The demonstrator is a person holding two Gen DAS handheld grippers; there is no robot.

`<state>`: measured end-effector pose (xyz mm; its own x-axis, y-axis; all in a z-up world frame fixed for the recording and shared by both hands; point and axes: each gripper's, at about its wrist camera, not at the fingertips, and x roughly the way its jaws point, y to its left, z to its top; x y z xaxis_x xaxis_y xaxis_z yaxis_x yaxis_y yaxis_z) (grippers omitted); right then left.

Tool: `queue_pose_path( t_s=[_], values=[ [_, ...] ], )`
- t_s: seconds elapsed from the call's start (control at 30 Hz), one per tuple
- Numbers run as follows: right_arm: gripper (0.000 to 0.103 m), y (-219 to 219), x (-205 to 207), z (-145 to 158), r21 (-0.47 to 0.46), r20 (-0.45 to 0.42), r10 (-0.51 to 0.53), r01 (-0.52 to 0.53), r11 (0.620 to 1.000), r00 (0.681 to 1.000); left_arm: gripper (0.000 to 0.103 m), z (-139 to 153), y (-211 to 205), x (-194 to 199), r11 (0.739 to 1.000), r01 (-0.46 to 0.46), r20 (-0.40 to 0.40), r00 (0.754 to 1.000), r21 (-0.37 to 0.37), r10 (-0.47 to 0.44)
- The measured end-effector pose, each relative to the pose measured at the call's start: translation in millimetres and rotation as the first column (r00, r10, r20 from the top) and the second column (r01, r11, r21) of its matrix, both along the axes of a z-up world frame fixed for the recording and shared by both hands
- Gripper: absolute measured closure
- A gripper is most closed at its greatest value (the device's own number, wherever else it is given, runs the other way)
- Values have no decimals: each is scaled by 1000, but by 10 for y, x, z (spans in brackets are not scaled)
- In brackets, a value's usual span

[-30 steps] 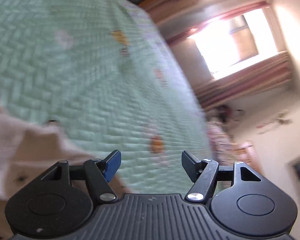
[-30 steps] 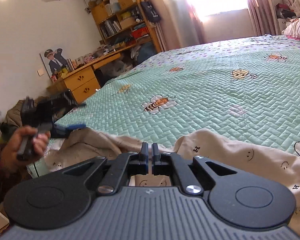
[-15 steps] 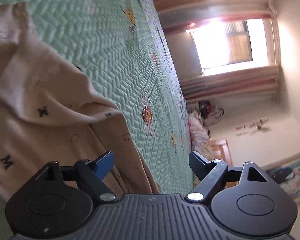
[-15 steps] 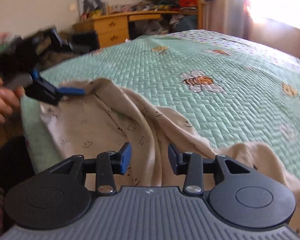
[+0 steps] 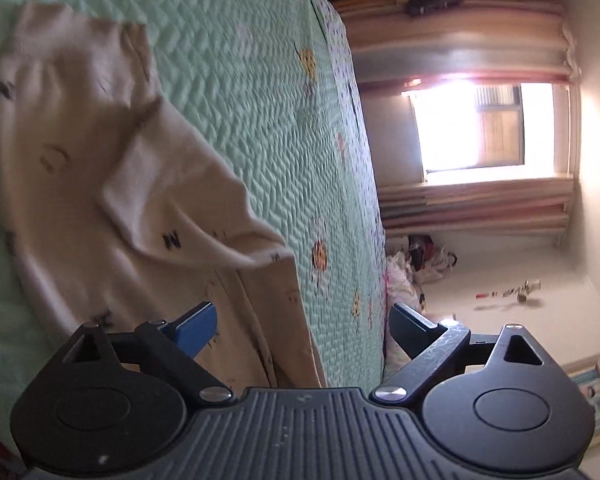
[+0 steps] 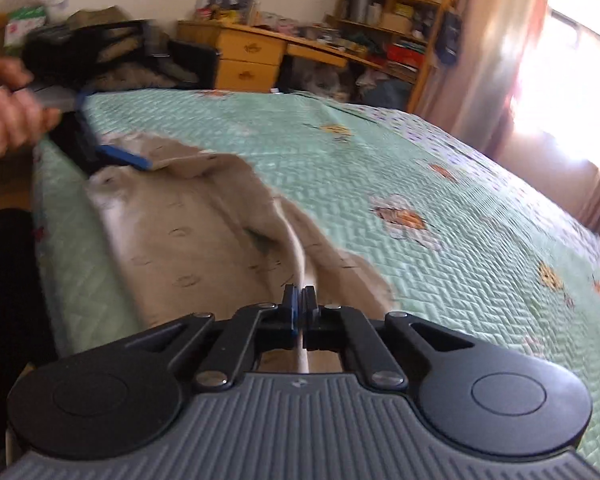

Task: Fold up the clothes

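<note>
On the green quilted bed (image 5: 240,92) the beige garment (image 5: 100,200) lies rumpled, unfolded, under the left gripper (image 5: 300,320), jaws opening and empty, while across it the right gripper (image 6: 299,300) pinches its fabric ridge, folding barely begun.

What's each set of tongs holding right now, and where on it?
Right tongs: shut on a raised fold of the beige garment, at its near edge. Left tongs: opening, gripping nothing; the garment merely lies below them.

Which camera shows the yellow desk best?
The right wrist view: the desk stands clear beyond the bed, drawers facing us. The left wrist view shows none of it, only shelves at the top edge.
</note>
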<state>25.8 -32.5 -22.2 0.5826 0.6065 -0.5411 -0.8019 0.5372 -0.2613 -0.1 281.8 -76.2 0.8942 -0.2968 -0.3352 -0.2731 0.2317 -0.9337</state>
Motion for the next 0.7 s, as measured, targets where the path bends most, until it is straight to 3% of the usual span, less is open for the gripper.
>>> queue_pose_path(
  t_s=[0.17, 0.27, 0.47, 0.63, 0.7],
  values=[
    [100, -50, -204, -115, -40, -47, 33, -34, 999, 998, 9, -31, -397, 332, 995, 101, -14, 995, 21, -101],
    [100, -100, -212, -134, 4, -104, 16, -15, 1000, 994, 9, -52, -557, 487, 991, 133, -19, 991, 33, -133],
    [99, -205, -236, -87, 93, -132, -23, 36, 995, 991, 9, 12, -726, 820, 987, 140, -27, 990, 79, -138],
    [97, -286, -241, -55, 140, -134, -57, 76, 987, 989, 12, 29, -784, 987, 976, 141, -142, 983, 165, -118],
    [90, -308, -234, -47, 154, -137, -71, 92, 984, 988, 20, 71, -804, 1031, 962, 154, -188, 976, 224, -112]
  ],
)
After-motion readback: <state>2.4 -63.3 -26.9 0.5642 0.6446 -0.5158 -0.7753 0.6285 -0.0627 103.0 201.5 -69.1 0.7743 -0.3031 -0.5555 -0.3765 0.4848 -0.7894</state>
